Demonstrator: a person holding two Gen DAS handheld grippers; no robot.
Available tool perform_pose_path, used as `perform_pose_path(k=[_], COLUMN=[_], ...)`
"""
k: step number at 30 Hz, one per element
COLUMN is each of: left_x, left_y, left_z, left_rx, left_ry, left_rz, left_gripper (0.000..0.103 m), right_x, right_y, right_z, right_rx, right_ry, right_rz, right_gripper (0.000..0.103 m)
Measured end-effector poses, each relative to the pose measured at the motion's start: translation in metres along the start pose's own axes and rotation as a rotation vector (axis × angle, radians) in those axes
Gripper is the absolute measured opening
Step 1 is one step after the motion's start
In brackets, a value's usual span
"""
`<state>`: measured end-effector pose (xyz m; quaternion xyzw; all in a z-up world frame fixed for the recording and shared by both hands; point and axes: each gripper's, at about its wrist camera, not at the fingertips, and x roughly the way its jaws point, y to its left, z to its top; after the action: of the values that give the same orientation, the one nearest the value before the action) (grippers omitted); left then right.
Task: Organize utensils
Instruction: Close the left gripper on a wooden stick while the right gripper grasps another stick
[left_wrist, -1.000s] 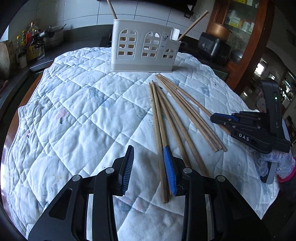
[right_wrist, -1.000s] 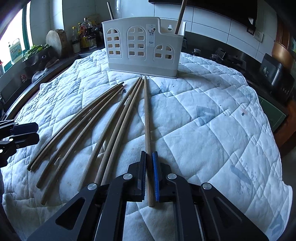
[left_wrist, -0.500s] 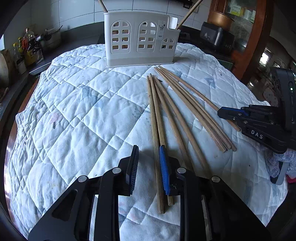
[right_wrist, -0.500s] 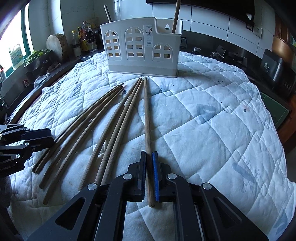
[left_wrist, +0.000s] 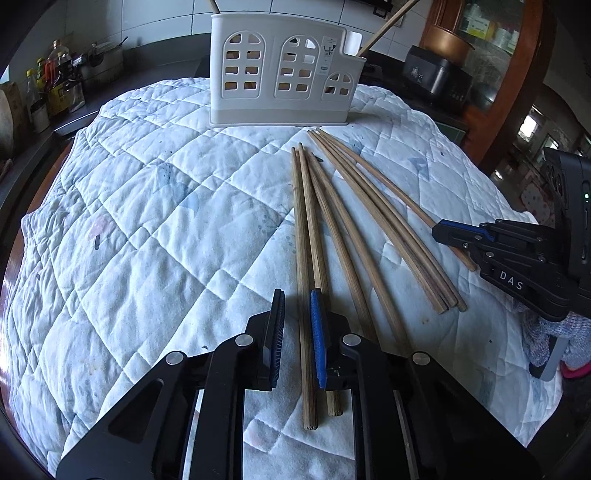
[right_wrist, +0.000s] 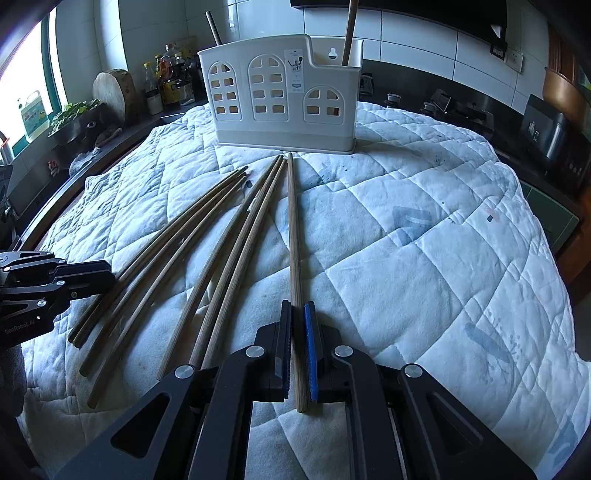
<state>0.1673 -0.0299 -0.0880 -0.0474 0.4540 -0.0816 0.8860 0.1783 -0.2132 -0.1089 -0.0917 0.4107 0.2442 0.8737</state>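
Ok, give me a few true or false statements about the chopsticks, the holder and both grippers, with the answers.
1. The right gripper is clamped on a single chopstick. True.
2. The white holder is empty. False: two sticks stand in it.
3. Nothing is between the jaws of the left gripper. False: they have just been closing around the outermost chopstick, with a gap beside one pad.
4. The loose chopsticks lie on a quilted cloth. True.

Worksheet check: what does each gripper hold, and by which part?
Right gripper: one long wooden chopstick, clamped near its near end. Left gripper: nothing; its jaws, just closing, straddle another chopstick.
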Motion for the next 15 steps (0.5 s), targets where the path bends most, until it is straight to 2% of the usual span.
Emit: perform_pose_path(k=[5, 15], left_x=[0.005, 0.0068], left_y=[-0.0051, -0.0085], left_z=[0.0, -0.0011], left_rx=[0.001, 0.011], left_ry=[0.03, 0.006], left_rz=[0.006, 0.031], left_gripper=[0.014, 0.013], right_x=[0.0001, 0.0005], right_y=[-0.0001, 0.0002], right_z=[0.0001, 0.0002], right_rx=[-0.001, 0.001], right_ry=[0.0, 0.0], right_rz=[0.0, 0.001], right_gripper=[0.007, 0.007])
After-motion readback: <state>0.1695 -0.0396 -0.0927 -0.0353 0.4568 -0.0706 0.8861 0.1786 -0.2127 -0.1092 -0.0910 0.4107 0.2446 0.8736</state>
